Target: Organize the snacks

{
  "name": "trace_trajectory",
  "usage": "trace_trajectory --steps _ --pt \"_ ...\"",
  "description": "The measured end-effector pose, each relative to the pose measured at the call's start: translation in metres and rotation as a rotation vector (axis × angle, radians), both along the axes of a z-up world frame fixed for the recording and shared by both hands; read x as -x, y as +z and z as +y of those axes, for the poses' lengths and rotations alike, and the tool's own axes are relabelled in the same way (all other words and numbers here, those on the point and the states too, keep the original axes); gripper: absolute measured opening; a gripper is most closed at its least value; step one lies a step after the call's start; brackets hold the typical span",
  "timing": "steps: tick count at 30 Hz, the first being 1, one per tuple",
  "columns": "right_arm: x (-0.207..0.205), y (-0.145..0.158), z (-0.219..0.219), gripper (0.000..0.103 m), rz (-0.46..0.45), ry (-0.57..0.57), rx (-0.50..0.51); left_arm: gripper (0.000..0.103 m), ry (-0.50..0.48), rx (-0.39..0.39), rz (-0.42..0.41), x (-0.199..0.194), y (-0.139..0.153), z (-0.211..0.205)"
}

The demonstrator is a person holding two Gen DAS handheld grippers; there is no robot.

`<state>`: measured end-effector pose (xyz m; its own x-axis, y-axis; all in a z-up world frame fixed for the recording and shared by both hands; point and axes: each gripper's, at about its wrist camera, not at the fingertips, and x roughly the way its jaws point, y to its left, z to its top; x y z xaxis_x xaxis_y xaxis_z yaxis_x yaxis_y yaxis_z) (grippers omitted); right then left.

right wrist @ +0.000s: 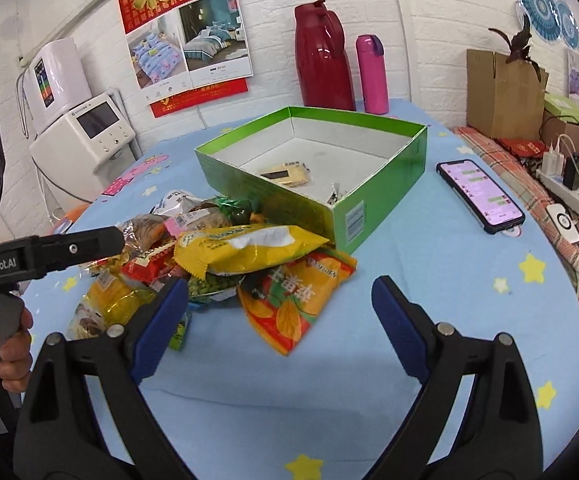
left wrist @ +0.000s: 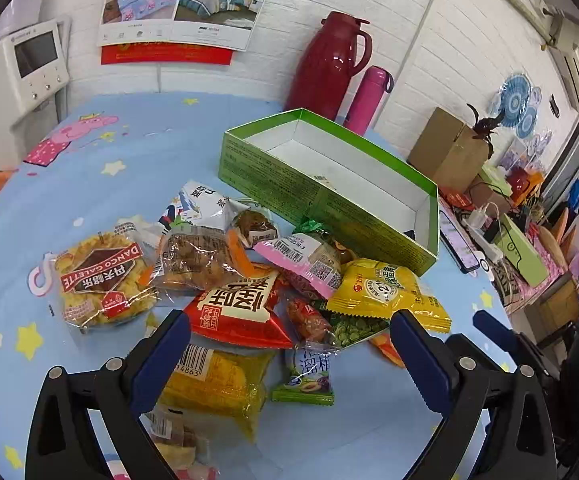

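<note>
Snacks (left wrist: 249,280) are lying heaped on the bench (left wrist: 89,184) beside the green box (right wrist: 369,208), both tongs, left (left wrist: 289,334) and right (right wrist: 279,308), gaping empty over them; light, crinkly, slippery packets are probably best pinched at a crimped edge.

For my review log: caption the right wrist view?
Open right gripper hovers before snack pile beside a green box holding few items.
</note>
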<state>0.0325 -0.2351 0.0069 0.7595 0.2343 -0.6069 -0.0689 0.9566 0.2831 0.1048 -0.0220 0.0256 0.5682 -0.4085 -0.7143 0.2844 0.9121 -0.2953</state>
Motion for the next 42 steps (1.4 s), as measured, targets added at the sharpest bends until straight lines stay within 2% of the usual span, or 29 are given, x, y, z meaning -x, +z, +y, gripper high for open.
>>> trace_trajectory --steps 2,5,7,8,9,11,14,17,19,21,27,29,35,37,40,42 --pt "-0.011 0.000 0.004 0.084 0.004 0.021 -0.030 0.101 0.001 -0.002 -0.006 0.002 0.000 0.003" --pt "-0.029 0.000 0.015 0.080 -0.001 0.046 -0.025 0.099 0.000 -0.031 -0.027 0.004 0.004 0.004" --pt "-0.037 -0.006 0.023 0.060 0.016 0.069 -0.007 0.096 -0.014 -0.039 -0.024 0.003 0.005 0.003" --pt "-0.038 -0.011 0.024 0.037 0.031 0.077 -0.004 0.093 -0.026 -0.039 -0.020 0.002 0.004 0.002" --pt "-0.036 -0.014 0.023 0.022 0.034 0.072 0.003 0.089 -0.041 -0.040 -0.015 0.002 0.003 0.000" --pt "-0.027 -0.018 0.018 0.010 0.034 0.074 0.000 0.085 -0.076 -0.047 0.001 -0.001 0.000 -0.007" --pt "-0.015 -0.026 0.006 0.009 0.056 0.069 -0.005 0.076 -0.142 -0.044 0.045 -0.006 -0.009 -0.026" --pt "-0.008 -0.035 -0.006 0.010 0.081 0.067 -0.035 0.073 -0.213 -0.066 0.077 -0.009 -0.020 -0.050" --pt "-0.005 -0.036 -0.013 0.017 0.090 0.060 -0.065 0.065 -0.260 -0.081 0.113 -0.012 -0.029 -0.064" --pt "-0.001 -0.038 -0.021 0.037 0.089 0.054 -0.106 0.059 -0.297 -0.061 0.156 -0.012 -0.036 -0.072" --pt "-0.002 -0.045 -0.026 0.042 0.115 0.075 -0.157 0.057 -0.311 -0.033 0.200 -0.011 -0.042 -0.074" --pt "-0.001 -0.047 -0.025 0.047 0.124 0.087 -0.167 0.056 -0.330 -0.012 0.203 -0.009 -0.040 -0.074" --pt "0.012 -0.053 -0.030 0.049 0.143 0.107 -0.176 0.056 -0.379 -0.003 0.199 0.000 -0.029 -0.083" --pt "0.016 -0.055 -0.033 0.051 0.148 0.110 -0.187 0.056 -0.403 0.021 0.181 0.005 -0.021 -0.084" --pt "0.020 -0.057 -0.036 0.052 0.159 0.104 -0.181 0.057 -0.419 0.013 0.135 0.013 -0.010 -0.085" --pt "0.021 -0.058 -0.039 0.052 0.160 0.100 -0.183 0.057 -0.438 0.010 0.133 0.016 -0.009 -0.089"
